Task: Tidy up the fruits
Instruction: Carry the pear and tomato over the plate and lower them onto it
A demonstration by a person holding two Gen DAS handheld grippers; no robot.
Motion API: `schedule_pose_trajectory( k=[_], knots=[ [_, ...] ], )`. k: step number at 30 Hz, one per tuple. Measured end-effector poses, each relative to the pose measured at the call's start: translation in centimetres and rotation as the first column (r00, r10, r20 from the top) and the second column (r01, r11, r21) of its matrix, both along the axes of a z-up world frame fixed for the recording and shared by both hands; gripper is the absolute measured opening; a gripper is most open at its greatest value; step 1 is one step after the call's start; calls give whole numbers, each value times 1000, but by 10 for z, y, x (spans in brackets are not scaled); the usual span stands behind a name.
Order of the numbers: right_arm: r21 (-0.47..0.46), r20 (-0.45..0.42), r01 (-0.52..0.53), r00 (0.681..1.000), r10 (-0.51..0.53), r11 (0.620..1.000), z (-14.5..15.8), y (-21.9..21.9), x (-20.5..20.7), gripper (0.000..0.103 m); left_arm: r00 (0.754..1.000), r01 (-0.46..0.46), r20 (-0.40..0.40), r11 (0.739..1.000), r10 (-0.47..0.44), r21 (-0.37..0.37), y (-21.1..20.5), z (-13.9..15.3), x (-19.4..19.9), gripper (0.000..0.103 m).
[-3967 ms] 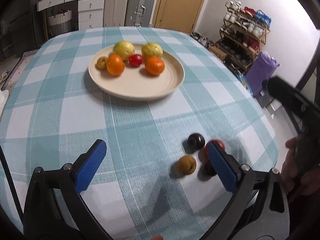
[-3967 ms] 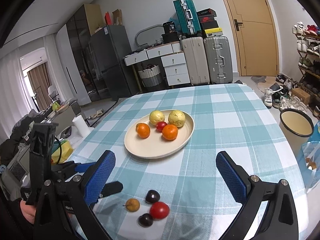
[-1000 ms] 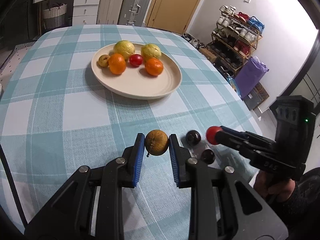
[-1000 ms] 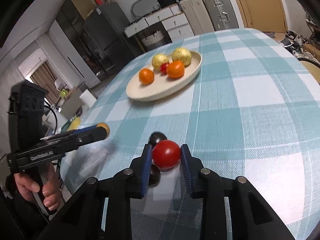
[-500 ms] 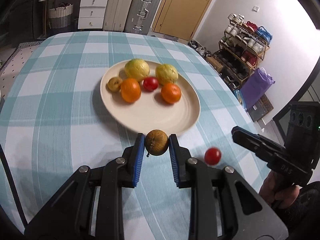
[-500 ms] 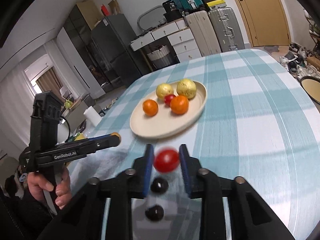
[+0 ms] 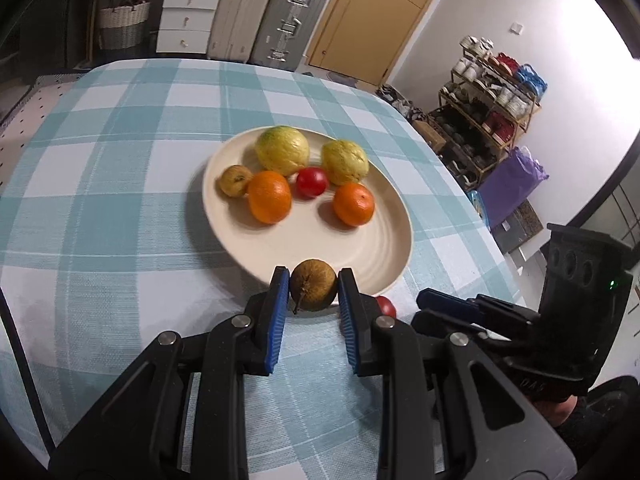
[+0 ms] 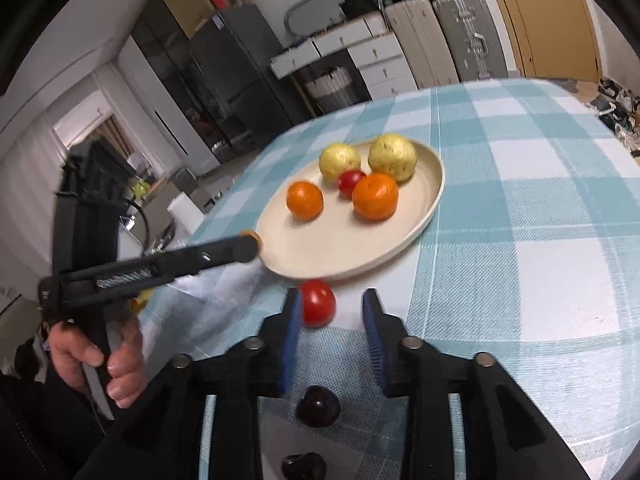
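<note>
My left gripper (image 7: 313, 286) clamps a brown fruit (image 7: 313, 285) at the plate's (image 7: 384, 248) 6 o'clock rim. My right gripper (image 8: 332, 314) is parted; the tomato (image 8: 317, 302) touches its left pad.

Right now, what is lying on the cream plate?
On the plate: two yellow fruits, two oranges, a red tomato and a small brown fruit. The gripped brown fruit hides part of the near rim.

Right claw (image 8: 332, 312) parted; red tomato (image 8: 317, 302) against its left blue pad, gap to the right pad. Tomato just short of the cream plate (image 8: 434, 196), mid-tabletop (image 8: 540, 208). On plate: two oranges, two yellow fruits, one small red. Two dark fruits near the tabletop's near edge. Left claw (image 8: 250, 245) reaches to the plate rim, brown fruit (image 8: 256, 238) barely showing.
</note>
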State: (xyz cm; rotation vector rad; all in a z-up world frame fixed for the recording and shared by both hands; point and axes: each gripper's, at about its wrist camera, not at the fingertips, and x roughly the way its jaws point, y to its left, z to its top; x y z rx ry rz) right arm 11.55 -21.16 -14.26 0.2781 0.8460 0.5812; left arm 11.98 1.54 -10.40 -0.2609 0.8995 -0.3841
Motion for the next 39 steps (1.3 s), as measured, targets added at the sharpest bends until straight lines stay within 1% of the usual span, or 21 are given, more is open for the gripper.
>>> schedule_pose_trajectory(
  k=[1, 4, 5, 6, 9, 15, 16, 17, 18, 21, 24, 31, 34, 39],
  knots=[
    [7, -9, -16, 1000, 17, 1000, -2, 4, 2, 35, 1000, -7, -3, 1000, 7, -3, 4, 0, 0, 22],
    [-12, -11, -32, 999, 31, 999, -4, 16, 6, 44, 1000, -19, -3, 1000, 19, 3, 12, 0, -1, 22],
    [-10, -13, -42, 999, 41, 999, -4, 20, 7, 45, 1000, -22, -4, 1000, 22, 2, 14, 0, -1, 22],
    [-14, -16, -48, 999, 48, 999, -4, 25, 8, 45, 1000, -25, -5, 1000, 25, 0, 16, 0, -2, 22],
    [-65, -28, -46, 999, 44, 997, -7, 36, 13, 45, 1000, -30, -7, 1000, 30, -4, 20, -1, -3, 22],
    [-87, -74, -43, 997, 36, 995, -17, 42, 19, 45, 1000, -26, -2, 1000, 26, -10, 21, 1, -4, 22],
    [-83, -77, -39, 997, 33, 996, -18, 41, 19, 42, 1000, -24, -1, 1000, 24, -10, 21, 1, -3, 22],
    [-78, -78, -37, 996, 31, 996, -19, 40, 20, 33, 1000, -20, 0, 1000, 20, -10, 20, 2, -2, 22],
    [-71, -81, -39, 996, 34, 997, -19, 40, 21, 31, 1000, -17, 0, 1000, 17, -10, 19, 3, -1, 22],
    [-72, -76, -41, 997, 35, 997, -18, 37, 20, 31, 1000, -12, 3, 1000, 12, -11, 17, 4, 2, 22],
    [-48, -61, -38, 998, 35, 998, -14, 32, 15, 30, 1000, -3, 3, 1000, 3, -13, 14, 5, 8, 22],
    [-8, 16, -10, 1000, 10, 1000, 10, 19, 13, 30, 1000, -7, -7, 1000, 7, -14, 11, 3, 22, 22],
    [-1, 37, -15, 999, 15, 1000, 19, 20, 20, 30, 1000, -15, -11, 1000, 14, -9, 13, 3, 30, 22],
    [-26, 40, -38, 998, 39, 999, 24, 32, 43, 30, 999, -30, -27, 1000, 30, -4, 18, -1, 45, 22]
  ],
)
